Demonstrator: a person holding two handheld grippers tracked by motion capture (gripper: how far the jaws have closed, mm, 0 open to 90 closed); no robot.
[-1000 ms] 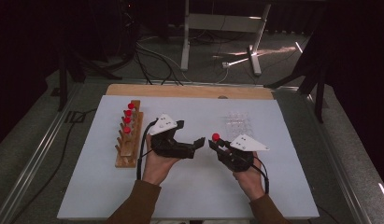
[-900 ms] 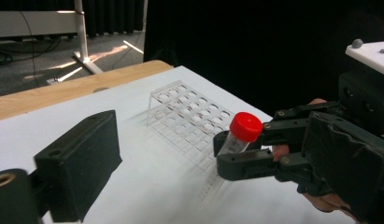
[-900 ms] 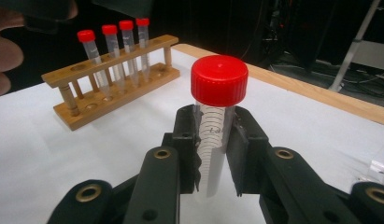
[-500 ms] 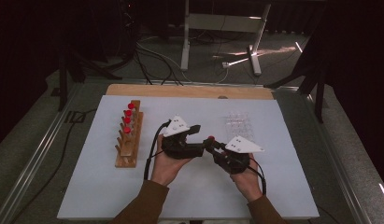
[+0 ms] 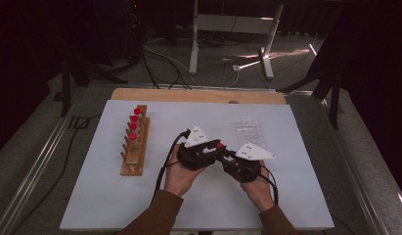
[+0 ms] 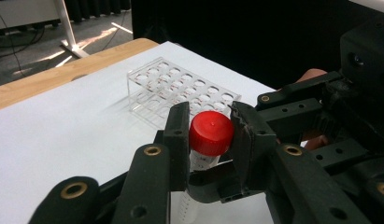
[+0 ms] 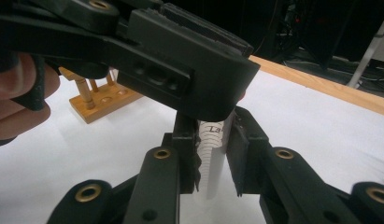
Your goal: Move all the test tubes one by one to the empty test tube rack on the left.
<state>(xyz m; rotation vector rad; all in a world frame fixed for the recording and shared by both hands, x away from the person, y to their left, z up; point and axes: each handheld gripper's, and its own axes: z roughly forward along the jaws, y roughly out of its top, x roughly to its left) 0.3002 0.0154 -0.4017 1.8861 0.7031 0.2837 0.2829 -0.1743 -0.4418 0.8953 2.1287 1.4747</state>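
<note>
Two hand-held grippers meet above the desk (image 5: 140,205): the right hand-held gripper (image 7: 213,154) is clenched on the tube (image 7: 213,163) body, and the left hand-held gripper (image 6: 210,135) has just closed on its red cap (image 6: 210,133). Advisable: steady the body, twist the cap squarely. Graduation marks visible; printing illegible.

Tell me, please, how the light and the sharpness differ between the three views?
High view: the white table is evenly lit, the background is dark with sun patches on the floor. Left gripper view: the red cap is sharp, the clear rack softer and casting a faint shadow. Right gripper view: the left gripper looms dark and blurred over the tube.
</note>
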